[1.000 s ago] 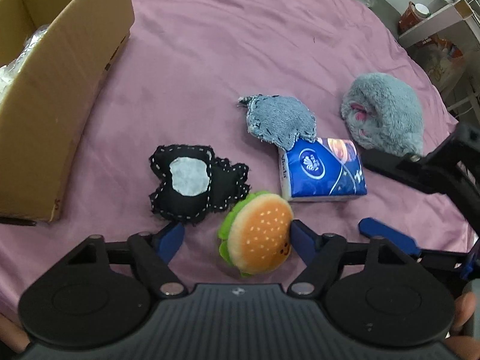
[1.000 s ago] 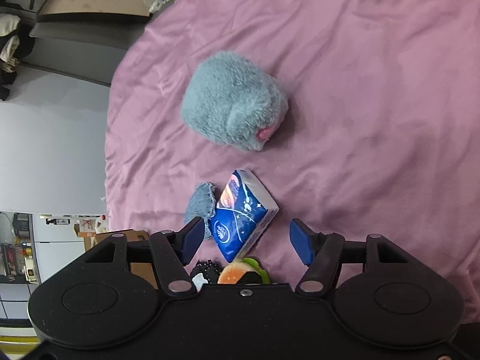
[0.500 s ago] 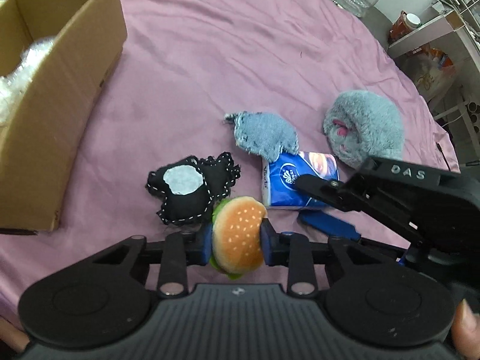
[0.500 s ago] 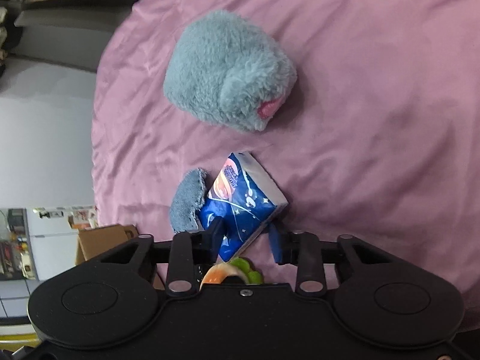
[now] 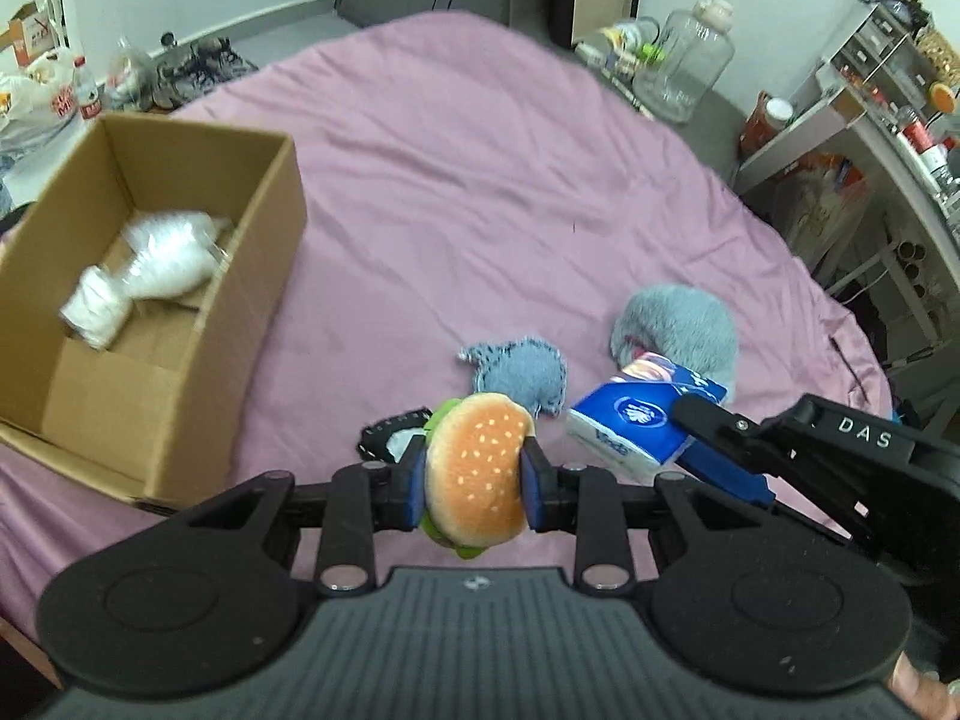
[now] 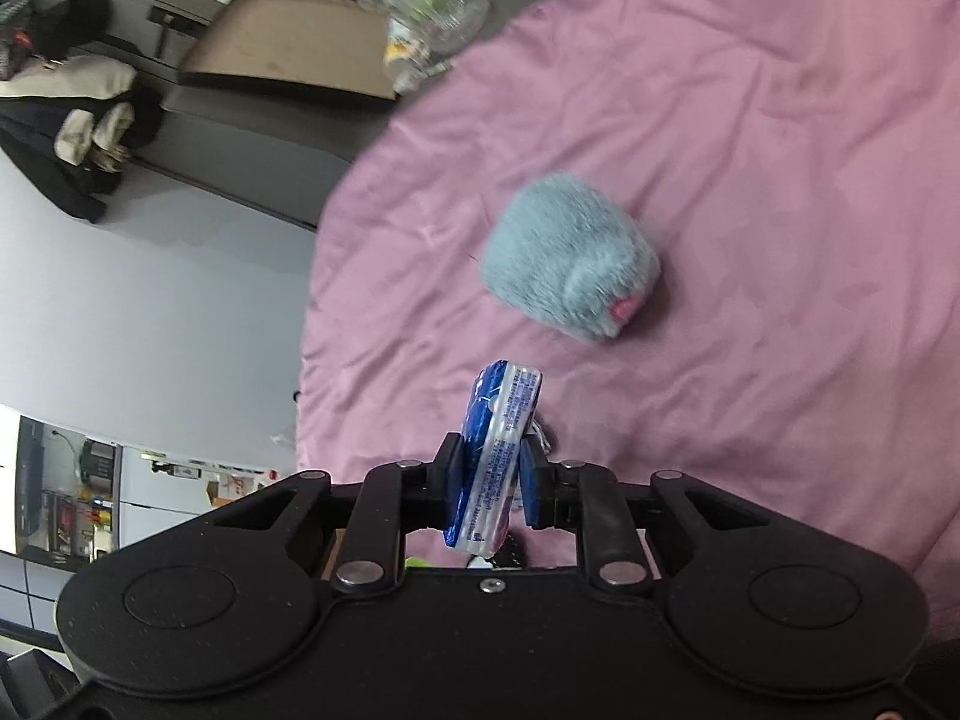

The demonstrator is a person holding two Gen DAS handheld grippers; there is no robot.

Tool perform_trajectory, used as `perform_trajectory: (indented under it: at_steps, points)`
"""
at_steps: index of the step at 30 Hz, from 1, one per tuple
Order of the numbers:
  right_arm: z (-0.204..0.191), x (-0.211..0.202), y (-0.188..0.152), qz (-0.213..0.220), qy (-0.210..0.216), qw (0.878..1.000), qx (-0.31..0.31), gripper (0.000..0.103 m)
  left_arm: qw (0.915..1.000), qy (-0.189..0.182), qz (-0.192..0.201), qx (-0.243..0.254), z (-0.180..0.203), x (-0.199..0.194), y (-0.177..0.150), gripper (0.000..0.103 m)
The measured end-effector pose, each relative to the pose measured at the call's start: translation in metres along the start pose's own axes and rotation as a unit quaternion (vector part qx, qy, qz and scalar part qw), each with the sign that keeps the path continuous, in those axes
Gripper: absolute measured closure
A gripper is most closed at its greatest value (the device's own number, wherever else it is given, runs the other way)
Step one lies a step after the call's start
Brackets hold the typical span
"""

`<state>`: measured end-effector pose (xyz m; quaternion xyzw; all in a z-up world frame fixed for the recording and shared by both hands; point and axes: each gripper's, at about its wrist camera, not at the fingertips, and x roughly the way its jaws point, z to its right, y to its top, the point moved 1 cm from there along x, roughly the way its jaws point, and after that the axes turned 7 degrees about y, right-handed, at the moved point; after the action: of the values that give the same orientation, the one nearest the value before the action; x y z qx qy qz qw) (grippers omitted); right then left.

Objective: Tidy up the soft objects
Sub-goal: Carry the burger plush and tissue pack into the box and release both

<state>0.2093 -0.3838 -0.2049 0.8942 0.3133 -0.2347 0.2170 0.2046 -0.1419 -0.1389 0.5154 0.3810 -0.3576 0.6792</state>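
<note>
Your left gripper is clamped on the burger plush, blue pads pressing both sides of the bun, plush lifted clear of the pink sheet. Your right gripper is pinched on the blue tissue pack, pack standing on edge between the pads w/ its printed side facing the cam; in the left wrist view the same pack sits in the right tool's blue fingers, just right of the burger.

Still lying on the sheet: denim patch toy just behind the burger, black stitched toy partly hidden behind the left pad, and the grey furry plush behind the tissue pack. From the right wrist cam the grey furry plush is ahead of the pack & apart from it, pink bit showing at its lower edge.

Cardboard box stands open on the left of the sheet, w/ a white plastic-wrapped bundle inside. Big clear jug sits past the far edge
</note>
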Motion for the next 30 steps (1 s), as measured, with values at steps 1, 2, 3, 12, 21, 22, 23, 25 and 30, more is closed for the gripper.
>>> perform_trajectory:
  at_steps: [1,2,3,12,21,22,23,25,30]
  points:
    - [-0.002,-0.004,0.000,0.005,0.004,1.000,-0.004,0.083,1.0000,0.002,0.008,0.002,-0.002,-0.006,0.001,0.073]
    - [-0.004,-0.006,-0.001,0.008,0.010,1.000,-0.008,0.084,0.9999,0.003,0.014,0.004,-0.002,-0.010,0.001,0.073]
    - [-0.007,-0.008,-0.002,0.010,0.016,1.000,-0.013,0.084,0.9998,0.002,0.017,0.003,-0.005,-0.016,0.002,0.073]
    - [-0.044,-0.025,-0.015,0.023,0.045,0.994,-0.093,0.084,0.9991,-0.003,0.042,-0.011,-0.034,-0.044,0.011,0.073]
    - [-0.085,-0.023,-0.039,0.010,0.073,0.986,-0.148,0.083,0.9972,0.012,0.069,-0.028,-0.084,-0.065,0.024,0.073]
    - [-0.089,-0.022,-0.043,0.008,0.073,0.985,-0.153,0.084,0.9969,0.013,0.072,-0.030,-0.090,-0.067,0.026,0.073]
    - [-0.092,-0.021,-0.045,0.007,0.075,0.985,-0.156,0.084,0.9966,0.014,0.075,-0.031,-0.095,-0.068,0.027,0.073]
    - [-0.099,-0.019,-0.051,0.007,0.080,0.983,-0.163,0.084,0.9960,0.017,0.080,-0.035,-0.105,-0.070,0.031,0.073]
    - [-0.113,-0.017,-0.065,0.008,0.094,0.980,-0.178,0.083,0.9949,0.028,0.086,-0.046,-0.129,-0.067,0.036,0.073]
